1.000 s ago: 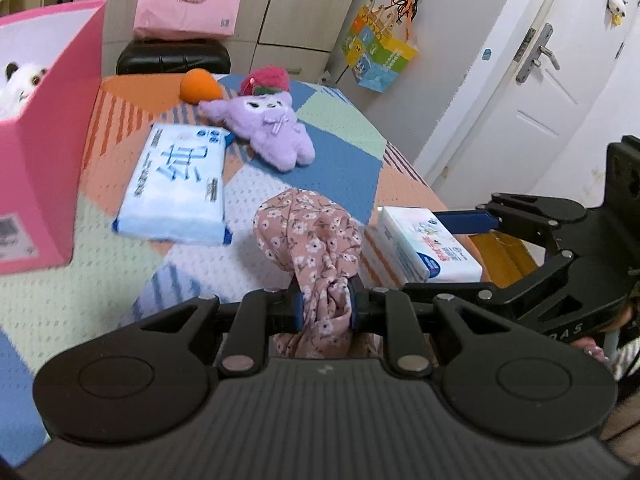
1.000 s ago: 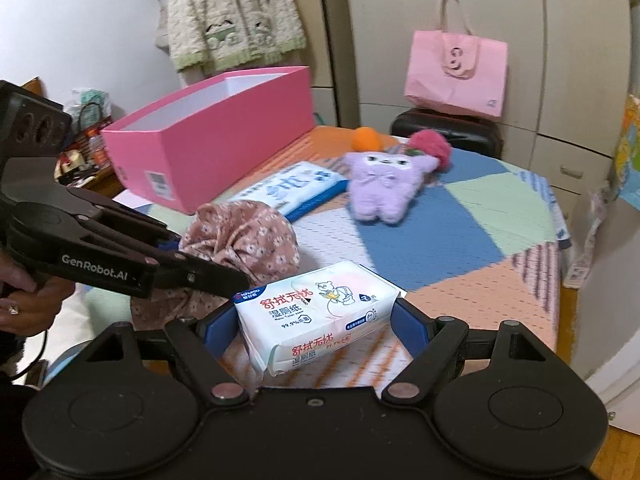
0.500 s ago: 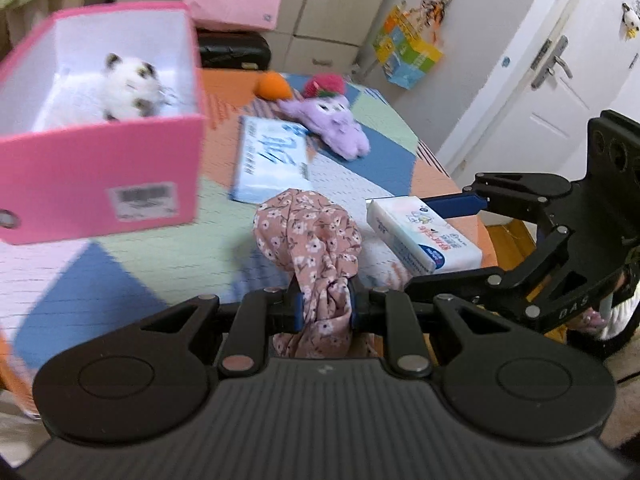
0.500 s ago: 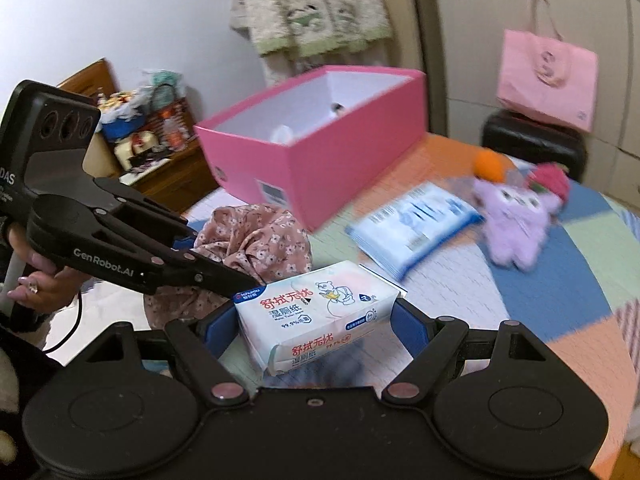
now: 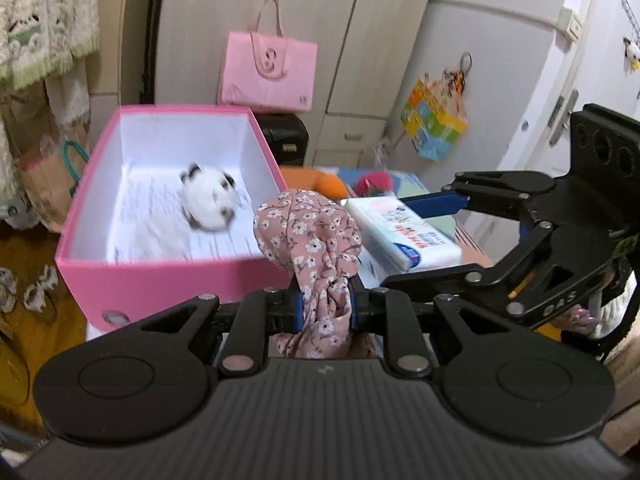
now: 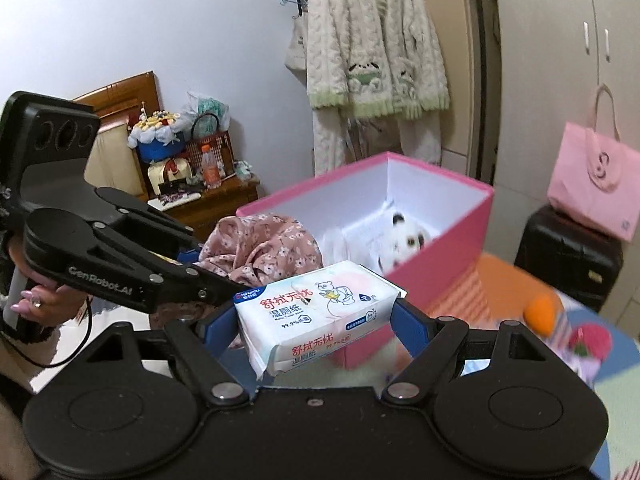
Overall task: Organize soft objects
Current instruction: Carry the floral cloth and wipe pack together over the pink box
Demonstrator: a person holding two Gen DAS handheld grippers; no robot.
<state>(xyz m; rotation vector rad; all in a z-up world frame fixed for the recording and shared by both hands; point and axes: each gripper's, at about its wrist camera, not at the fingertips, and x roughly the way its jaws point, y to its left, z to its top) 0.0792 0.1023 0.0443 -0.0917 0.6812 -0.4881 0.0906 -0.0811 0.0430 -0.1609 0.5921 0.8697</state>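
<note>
Currently, left gripper (image 5: 323, 309) clamps the floral fabric bundle (image 5: 310, 236); right gripper (image 6: 316, 316) grips the wet-wipes pack (image 6: 316, 312) across its length. Pink box (image 5: 160, 280) lies ahead, nearer the left gripper.

A floral cloth bundle (image 5: 316, 240) sits between the left fingers (image 5: 297, 308); ahead-left, a plush panda (image 5: 208, 196) lies in the box (image 5: 168, 280); a wet-wipes pack (image 5: 400, 232) lies right.

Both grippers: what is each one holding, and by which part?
Left gripper pinches the floral cloth bundle at its gathered neck. Right gripper clamps the wet-wipes pack across its two short ends.
</note>
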